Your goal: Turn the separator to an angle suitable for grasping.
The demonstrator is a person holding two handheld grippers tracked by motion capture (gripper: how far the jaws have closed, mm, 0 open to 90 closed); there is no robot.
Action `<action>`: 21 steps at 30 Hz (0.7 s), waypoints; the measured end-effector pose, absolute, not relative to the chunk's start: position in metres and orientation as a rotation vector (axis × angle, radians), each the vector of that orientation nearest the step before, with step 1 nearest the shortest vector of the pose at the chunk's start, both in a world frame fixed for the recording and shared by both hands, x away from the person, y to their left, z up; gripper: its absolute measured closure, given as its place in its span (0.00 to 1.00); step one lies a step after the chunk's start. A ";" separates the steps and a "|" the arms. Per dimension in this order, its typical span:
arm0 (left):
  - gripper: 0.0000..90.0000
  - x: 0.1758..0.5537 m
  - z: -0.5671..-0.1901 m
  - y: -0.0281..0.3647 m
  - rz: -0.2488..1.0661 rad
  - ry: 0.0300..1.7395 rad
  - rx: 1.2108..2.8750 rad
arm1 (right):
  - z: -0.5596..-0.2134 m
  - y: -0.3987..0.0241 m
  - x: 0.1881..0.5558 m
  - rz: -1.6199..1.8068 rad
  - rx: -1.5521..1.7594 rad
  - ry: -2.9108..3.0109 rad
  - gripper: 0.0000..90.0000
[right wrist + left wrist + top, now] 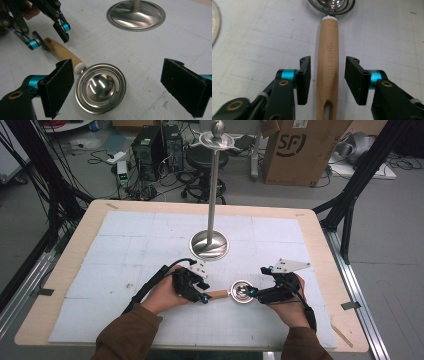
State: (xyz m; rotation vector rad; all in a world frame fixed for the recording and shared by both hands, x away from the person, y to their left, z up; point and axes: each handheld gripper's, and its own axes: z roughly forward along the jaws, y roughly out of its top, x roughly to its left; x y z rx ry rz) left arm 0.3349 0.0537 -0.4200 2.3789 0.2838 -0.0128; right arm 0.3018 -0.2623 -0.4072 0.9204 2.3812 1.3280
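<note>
My left gripper (327, 80) released, 2 jaws straddling pale wooden handle (328, 62) of round steel strainer (100, 87), not touching. My right gripper (127, 87) wide open around strainer bowl. Strainer flat on white gridded mat (125, 250), near table's front edge; steel stand base (136, 15) well apart.

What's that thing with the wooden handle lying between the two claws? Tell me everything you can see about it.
It is a kitchen utensil lying flat on the white gridded mat. Its pale wooden handle, stamped KITCHEN TOOL and slotted at the end, joins through a white collar to a shiny round metal bowl with a stepped rim. The left claw straddles the handle, jaws open with gaps on both sides. The right claw stands open around the bowl, not touching it.
</note>
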 end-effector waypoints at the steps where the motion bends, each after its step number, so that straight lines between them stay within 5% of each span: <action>1: 0.59 0.334 -0.419 0.058 -0.008 0.289 2.360 | -0.407 -0.263 0.302 1.326 0.921 2.382 0.11; 21: 0.44 0.306 -0.406 0.172 0.117 0.473 2.132 | -0.408 -0.260 0.302 1.309 0.903 2.394 0.11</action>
